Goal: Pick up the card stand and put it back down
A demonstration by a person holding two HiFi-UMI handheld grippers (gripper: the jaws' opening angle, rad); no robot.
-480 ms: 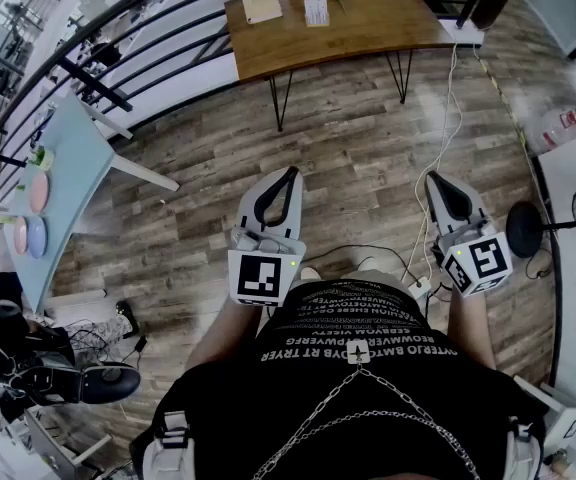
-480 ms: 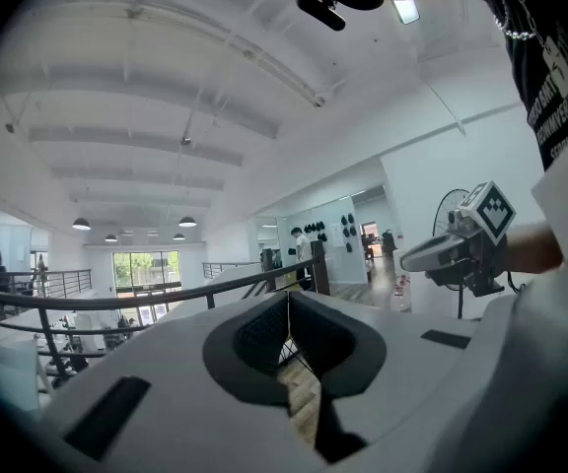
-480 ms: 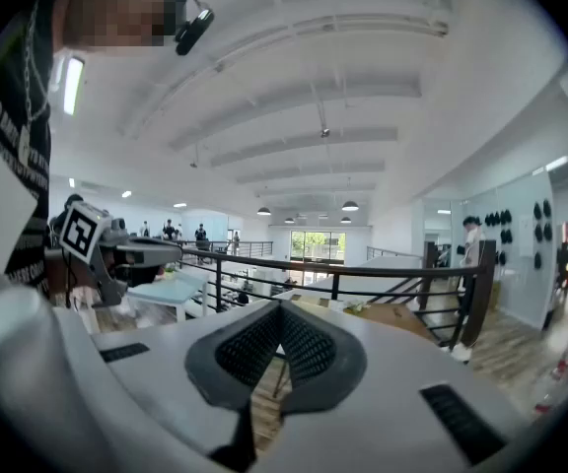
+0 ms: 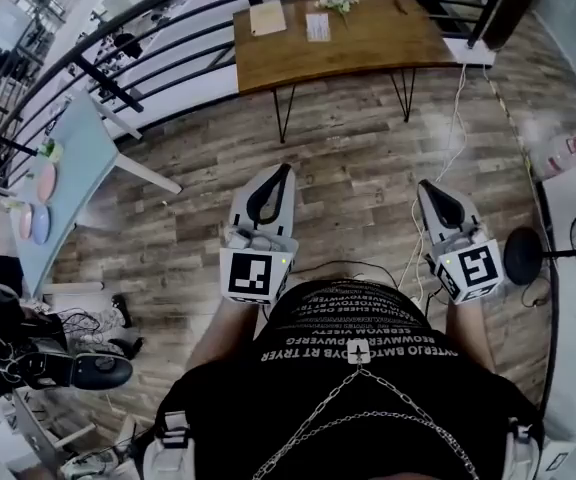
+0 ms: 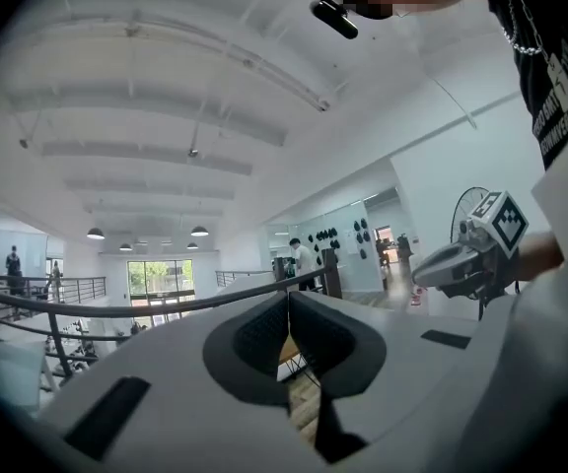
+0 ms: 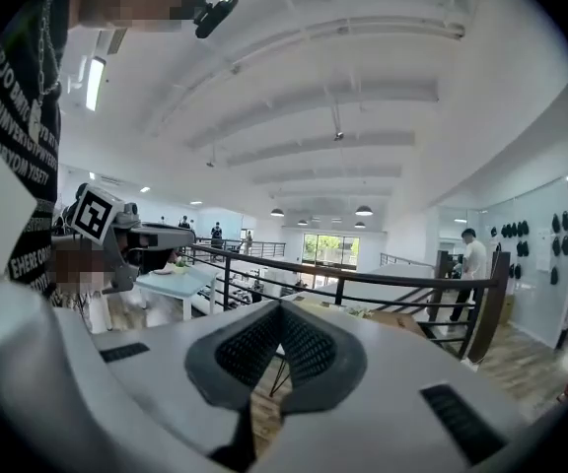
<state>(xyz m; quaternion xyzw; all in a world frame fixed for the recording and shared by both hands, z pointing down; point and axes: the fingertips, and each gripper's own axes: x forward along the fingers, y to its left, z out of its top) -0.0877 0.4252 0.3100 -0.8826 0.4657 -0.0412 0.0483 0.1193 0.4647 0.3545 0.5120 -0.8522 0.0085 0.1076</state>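
Wooden desk [image 4: 368, 38] far off holds the white card stand [image 4: 317, 26], long side running away from me; left gripper [image 4: 285, 169] and right gripper [image 4: 425, 184] fingers pinched together, holding nothing.

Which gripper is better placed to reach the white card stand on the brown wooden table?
Left, probably: the left gripper is nearer the white card stand than the right gripper; both shut.
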